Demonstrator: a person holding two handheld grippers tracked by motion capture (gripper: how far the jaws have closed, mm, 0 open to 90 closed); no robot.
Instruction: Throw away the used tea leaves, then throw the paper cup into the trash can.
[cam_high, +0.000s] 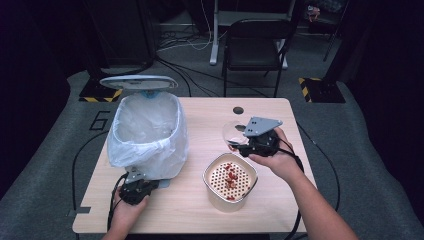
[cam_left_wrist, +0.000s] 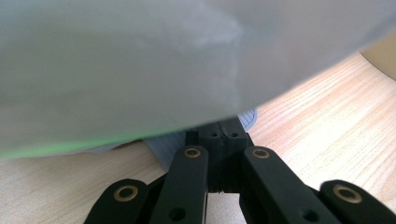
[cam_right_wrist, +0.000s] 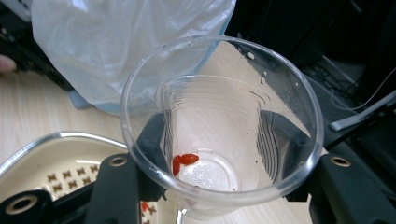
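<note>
Shut jaws under white bag (cam_left_wrist: 140, 70)

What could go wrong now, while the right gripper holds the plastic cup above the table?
1. The clear plastic cup is thin, and the right gripper squeezes it from both sides; it might buckle or slip out.
2. Two red pieces cling near the cup's bottom; they may stay stuck, or drop beside the strainer bowl.
3. The bagged bin stands close; the left gripper, shut at its base, may tug it askew.
</note>
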